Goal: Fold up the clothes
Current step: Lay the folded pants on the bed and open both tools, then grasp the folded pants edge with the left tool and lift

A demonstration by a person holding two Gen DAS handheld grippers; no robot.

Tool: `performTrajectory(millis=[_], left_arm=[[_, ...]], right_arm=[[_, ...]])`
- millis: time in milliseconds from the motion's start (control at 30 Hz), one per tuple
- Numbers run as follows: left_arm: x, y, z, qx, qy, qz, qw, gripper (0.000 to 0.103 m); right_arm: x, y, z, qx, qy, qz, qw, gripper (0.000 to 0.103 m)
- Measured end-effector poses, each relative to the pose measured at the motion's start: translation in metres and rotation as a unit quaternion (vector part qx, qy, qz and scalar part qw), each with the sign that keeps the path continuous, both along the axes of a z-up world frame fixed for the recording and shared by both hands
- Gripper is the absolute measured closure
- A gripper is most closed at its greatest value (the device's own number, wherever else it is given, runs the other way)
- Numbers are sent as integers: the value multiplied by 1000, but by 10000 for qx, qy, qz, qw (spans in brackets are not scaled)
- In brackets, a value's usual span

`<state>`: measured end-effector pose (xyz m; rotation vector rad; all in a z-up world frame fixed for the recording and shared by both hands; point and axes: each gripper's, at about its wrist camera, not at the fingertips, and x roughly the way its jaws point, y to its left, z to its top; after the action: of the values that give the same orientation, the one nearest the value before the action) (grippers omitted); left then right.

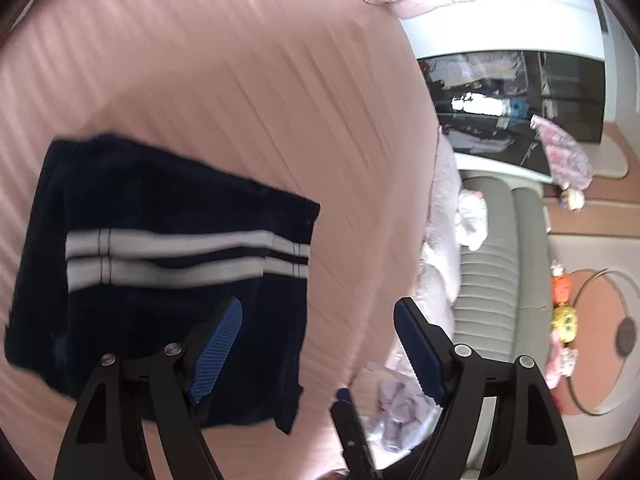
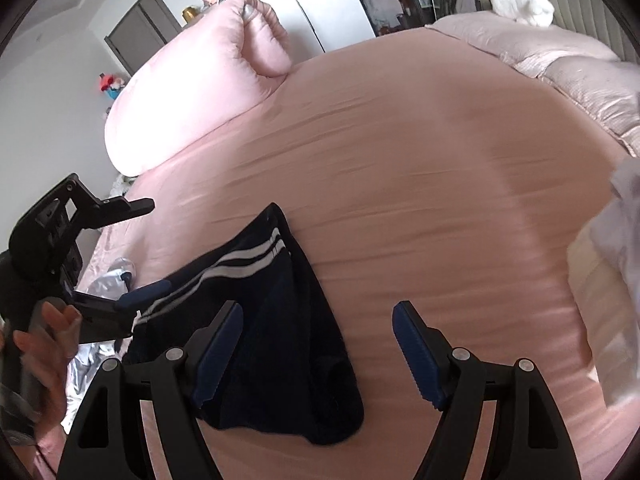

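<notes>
A folded navy garment (image 1: 168,208) with two white stripes lies flat on the pink bed sheet (image 1: 240,60). My left gripper (image 1: 318,320) hovers open over its right edge, with nothing between the blue pads (image 1: 218,344). In the right wrist view the same navy garment (image 2: 280,320) lies under my right gripper (image 2: 318,320), which is open and holds nothing; one of its fingers (image 2: 218,342) is over the cloth. The left gripper (image 2: 144,248) shows there at the left with its jaws wide apart, held by a hand (image 2: 40,340).
A pale crumpled garment (image 1: 396,404) lies by the bed's edge, seen as silvery cloth (image 2: 100,280) in the right wrist view. White clothing (image 2: 616,240) sits at the right, a puffy pink duvet (image 2: 192,88) at the far left. A grey headboard (image 1: 492,280) and a soft toy (image 2: 524,4) border the bed.
</notes>
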<state>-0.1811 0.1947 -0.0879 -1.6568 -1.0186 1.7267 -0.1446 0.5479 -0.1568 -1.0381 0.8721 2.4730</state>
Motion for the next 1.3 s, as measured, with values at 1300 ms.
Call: performTrajectory(millis=[1300], left_arm=[[71, -80, -53, -680, 695, -431, 9943, 25]], right_arm=[[29, -33, -65, -2927, 86, -489, 9549, 25]])
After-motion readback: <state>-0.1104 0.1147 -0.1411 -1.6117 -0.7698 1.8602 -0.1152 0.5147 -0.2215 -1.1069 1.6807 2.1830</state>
